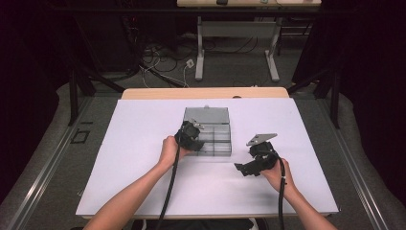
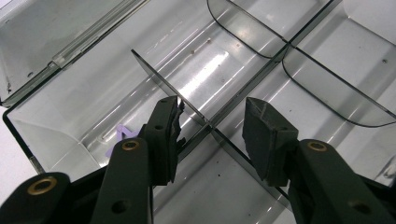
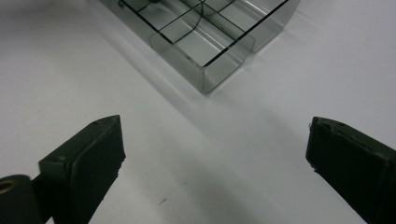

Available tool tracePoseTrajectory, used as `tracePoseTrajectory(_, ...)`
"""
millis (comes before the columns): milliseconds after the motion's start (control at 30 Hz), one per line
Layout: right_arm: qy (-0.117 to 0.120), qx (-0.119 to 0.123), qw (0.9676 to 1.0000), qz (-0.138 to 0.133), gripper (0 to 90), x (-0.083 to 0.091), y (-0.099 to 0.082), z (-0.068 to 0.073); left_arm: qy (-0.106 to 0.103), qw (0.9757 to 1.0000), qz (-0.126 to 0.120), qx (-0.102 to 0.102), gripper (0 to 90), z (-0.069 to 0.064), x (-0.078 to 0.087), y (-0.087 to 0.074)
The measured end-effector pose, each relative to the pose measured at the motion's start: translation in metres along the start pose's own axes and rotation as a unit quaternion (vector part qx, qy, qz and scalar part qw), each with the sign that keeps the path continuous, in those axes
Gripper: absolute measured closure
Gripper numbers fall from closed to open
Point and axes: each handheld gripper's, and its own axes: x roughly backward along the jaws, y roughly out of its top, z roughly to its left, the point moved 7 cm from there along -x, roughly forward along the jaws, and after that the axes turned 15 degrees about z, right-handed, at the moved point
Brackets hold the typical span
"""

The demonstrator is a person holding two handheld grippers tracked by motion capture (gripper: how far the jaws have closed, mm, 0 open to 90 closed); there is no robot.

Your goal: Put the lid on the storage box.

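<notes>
The clear compartment box is sitting mid-table on the white sheet, lid flipped open toward the far side. The left gripper is poking down into it, jaws partly apart and straddling a thin divider without pinching it. The right gripper is hanging off to the box's right, jaws standing wide apart over bare table.
</notes>
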Motion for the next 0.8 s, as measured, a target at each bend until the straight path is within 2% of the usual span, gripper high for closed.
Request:
tracePoseTrajectory(67, -0.009, -0.006, 0.9999, 0.002, 6.2, -0.002, 0.003, -0.005, -0.002, 1.0000, 0.000, 0.001, 55.9, 0.000, 0.000, 0.000)
tracePoseTrajectory(133, -0.002, -0.002, 1.0000, 0.007, 6.5, -0.002, 0.005, -0.008, -0.005, 1.0000, 0.003, 0.001, 55.9, -0.001, 0.000, -0.001)
tracePoseTrajectory(167, -0.006, -0.001, 1.0000, 0.004, 6.5, -0.003, 0.008, -0.010, -0.002, 1.0000, 0.000, 0.002, 55.9, 0.000, 0.000, 0.000)
tracePoseTrajectory(200, 0.000, -0.007, 0.9999, 0.010, 6.5, -0.004, 0.009, -0.011, -0.002, 1.0000, 0.000, 0.002, 55.9, 0.000, 0.000, 0.000)
tracePoseTrajectory(267, 0.006, -0.011, 0.9999, -0.003, 6.5, -0.006, 0.014, -0.016, -0.002, 1.0000, -0.001, 0.002, 55.9, 0.000, 0.000, 0.000)
tracePoseTrajectory(367, 0.011, -0.012, 0.9999, -0.005, 13.1, -0.009, 0.020, -0.022, -0.002, 1.0000, 0.000, 0.002, 55.9, 0.000, 0.000, 0.000)
tracePoseTrajectory(500, 0.009, -0.010, 0.9999, 0.000, 15.3, -0.015, 0.027, -0.027, 0.000, 1.0000, -0.001, 0.001, 55.9, 0.000, 0.000, 0.000)
tracePoseTrajectory(633, -0.001, -0.005, 1.0000, 0.005, 19.2, -0.021, 0.034, -0.034, -0.002, 1.0000, 0.000, 0.001, 55.9, 0.000, 0.000, 0.000)
tracePoseTrajectory(700, -0.009, -0.012, 0.9999, 0.000, 23.3, -0.022, 0.038, -0.038, -0.002, 1.0000, 0.000, 0.001, 55.9, 0.000, 0.000, 0.000)
tracePoseTrajectory(767, -0.027, -0.009, 0.9996, 0.002, 31.2, -0.024, 0.042, -0.044, -0.002, 1.0000, -0.002, 0.002, 55.8, 0.000, 0.000, 0.000)
tracePoseTrajectory(800, -0.034, -0.016, 0.9993, -0.001, 34.0, -0.025, 0.043, -0.046, -0.002, 1.0000, -0.002, 0.001, 55.8, 0.000, 0.000, 0.000)
